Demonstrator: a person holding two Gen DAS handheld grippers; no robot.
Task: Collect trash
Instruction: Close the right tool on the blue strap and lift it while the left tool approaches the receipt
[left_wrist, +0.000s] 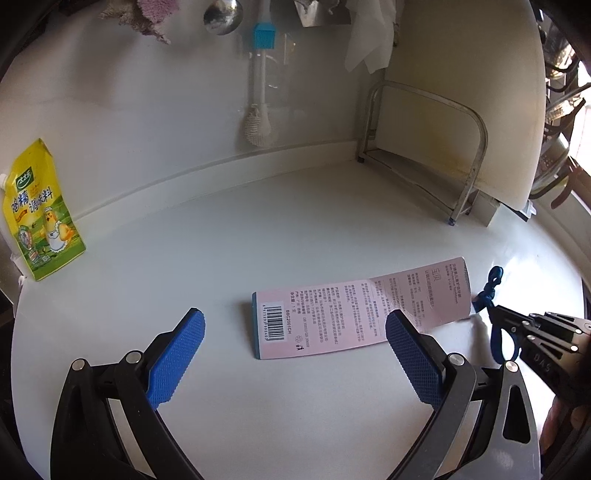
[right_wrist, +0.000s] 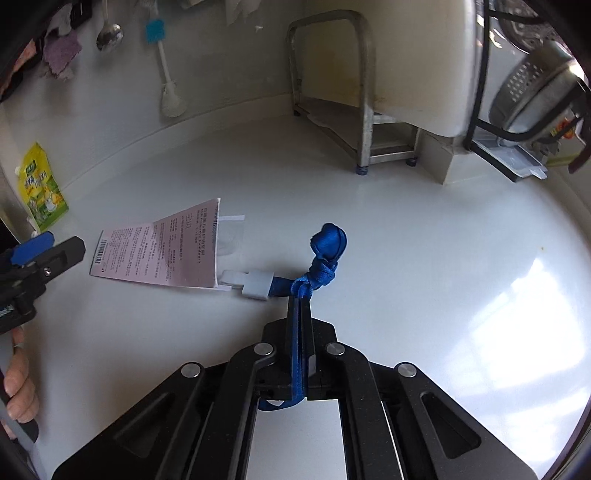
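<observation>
A pink printed package card (left_wrist: 354, 314) with a barcode lies flat on the white counter (left_wrist: 258, 229); it also shows in the right wrist view (right_wrist: 162, 251). My left gripper (left_wrist: 295, 354) is open and empty, its blue pads just in front of the card's near edge. My right gripper (right_wrist: 300, 299) is shut on a knotted blue strap (right_wrist: 321, 266) that joins a white plastic clip (right_wrist: 255, 284) at the card's end. The strap (left_wrist: 491, 284) and the right gripper (left_wrist: 487, 306) show at the right of the left wrist view.
A yellow seasoning pouch (left_wrist: 40, 214) stands at the left by the wall. A metal rack (left_wrist: 424, 147) holds a white cutting board (left_wrist: 480, 92) at the back right. A brush (left_wrist: 258, 110), ladle and cloths hang on the wall. A dish rack (right_wrist: 535, 96) stands far right.
</observation>
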